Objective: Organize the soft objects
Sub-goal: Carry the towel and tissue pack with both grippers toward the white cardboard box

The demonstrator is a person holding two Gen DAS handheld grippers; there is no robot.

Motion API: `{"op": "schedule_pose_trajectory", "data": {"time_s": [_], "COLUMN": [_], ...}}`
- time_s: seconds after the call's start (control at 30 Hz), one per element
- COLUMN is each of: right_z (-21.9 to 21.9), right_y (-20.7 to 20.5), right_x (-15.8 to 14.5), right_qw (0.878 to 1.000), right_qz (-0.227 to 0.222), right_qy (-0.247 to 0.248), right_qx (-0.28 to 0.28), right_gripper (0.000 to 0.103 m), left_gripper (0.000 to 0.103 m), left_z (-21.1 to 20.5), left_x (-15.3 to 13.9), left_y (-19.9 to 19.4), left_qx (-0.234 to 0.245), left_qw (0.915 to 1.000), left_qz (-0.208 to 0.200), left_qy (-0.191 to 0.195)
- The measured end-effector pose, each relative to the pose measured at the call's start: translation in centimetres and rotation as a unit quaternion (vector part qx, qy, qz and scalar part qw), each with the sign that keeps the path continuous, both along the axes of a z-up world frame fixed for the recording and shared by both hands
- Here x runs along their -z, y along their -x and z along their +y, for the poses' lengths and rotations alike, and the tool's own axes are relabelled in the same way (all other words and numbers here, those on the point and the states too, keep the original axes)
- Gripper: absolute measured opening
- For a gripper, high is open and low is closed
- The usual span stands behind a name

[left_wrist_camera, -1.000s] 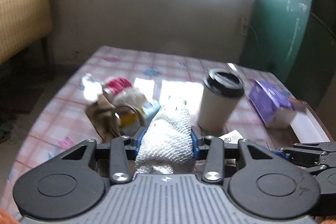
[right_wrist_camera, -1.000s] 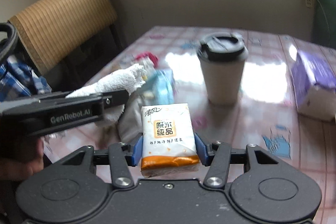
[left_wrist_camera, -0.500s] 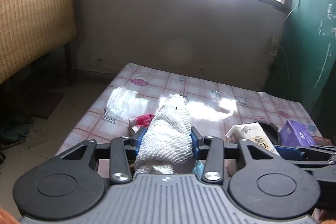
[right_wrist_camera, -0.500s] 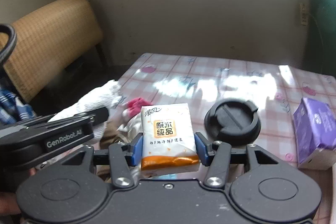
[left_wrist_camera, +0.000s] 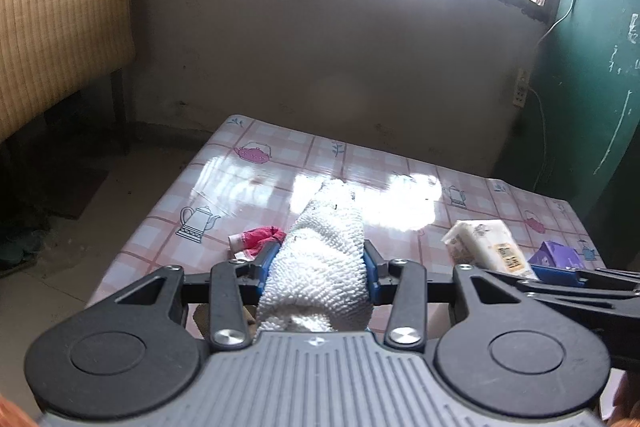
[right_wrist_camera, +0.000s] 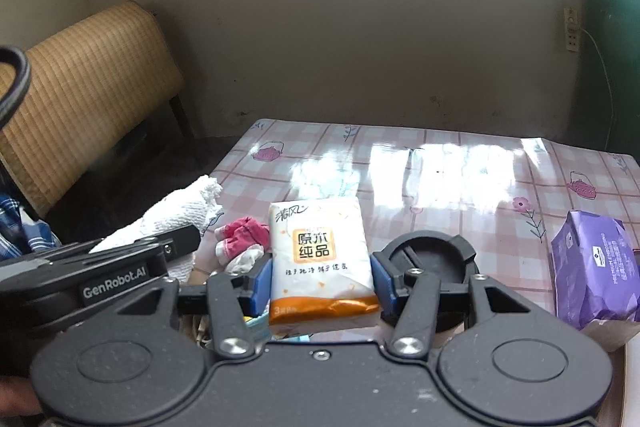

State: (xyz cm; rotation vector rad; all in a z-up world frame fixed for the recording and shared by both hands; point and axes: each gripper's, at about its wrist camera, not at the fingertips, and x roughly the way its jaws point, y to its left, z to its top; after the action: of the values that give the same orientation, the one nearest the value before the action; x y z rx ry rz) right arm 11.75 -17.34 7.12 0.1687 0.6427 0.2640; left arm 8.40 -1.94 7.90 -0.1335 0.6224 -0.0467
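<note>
My left gripper is shut on a rolled white terry towel and holds it above the table's near left part. It also shows in the right wrist view. My right gripper is shut on a white and orange tissue pack; that pack also shows in the left wrist view. A red and white crumpled cloth lies on the table below both grippers.
The table has a pink checked oilcloth with teapot prints. A cup with a black lid stands under my right gripper. A purple pack lies at right. A woven headboard stands at left, a green door at right.
Both grippers have risen and pulled back from the table with their loads; the cup, the cloth pile and the purple pack now sit lower and smaller in view.
</note>
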Motion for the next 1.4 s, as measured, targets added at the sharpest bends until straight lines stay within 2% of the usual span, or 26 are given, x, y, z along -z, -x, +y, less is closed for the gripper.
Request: {"op": "schedule_pose_trajectory", "data": {"time_s": [0.43, 0.83, 1.4], "right_z": [-1.8, -5.4, -10.3], "right_y": [1.1, 1.8, 1.9], "right_x": [-0.6, -1.2, -0.3], "right_qw": [1.000, 0.999, 0.996], "right_qz": [0.002, 0.004, 0.013], "right_qy": [-0.001, -0.005, -0.014], "right_qx": [0.019, 0.051, 0.089], "right_gripper": [0.063, 0.063, 0.063], "left_gripper": [0.043, 0.043, 0.043], "left_z": [-2.6, -6.2, -11.4], "left_x": [0.0, -0.2, 0.1], "left_y": [-1.2, -1.8, -2.0], "left_qx": [0.019, 0.053, 0.094], "left_qw": [0.9995, 0.9979, 0.9943], "left_qz": [0.009, 0.010, 0.011], "left_qy": [-0.022, -0.037, -0.048]}}
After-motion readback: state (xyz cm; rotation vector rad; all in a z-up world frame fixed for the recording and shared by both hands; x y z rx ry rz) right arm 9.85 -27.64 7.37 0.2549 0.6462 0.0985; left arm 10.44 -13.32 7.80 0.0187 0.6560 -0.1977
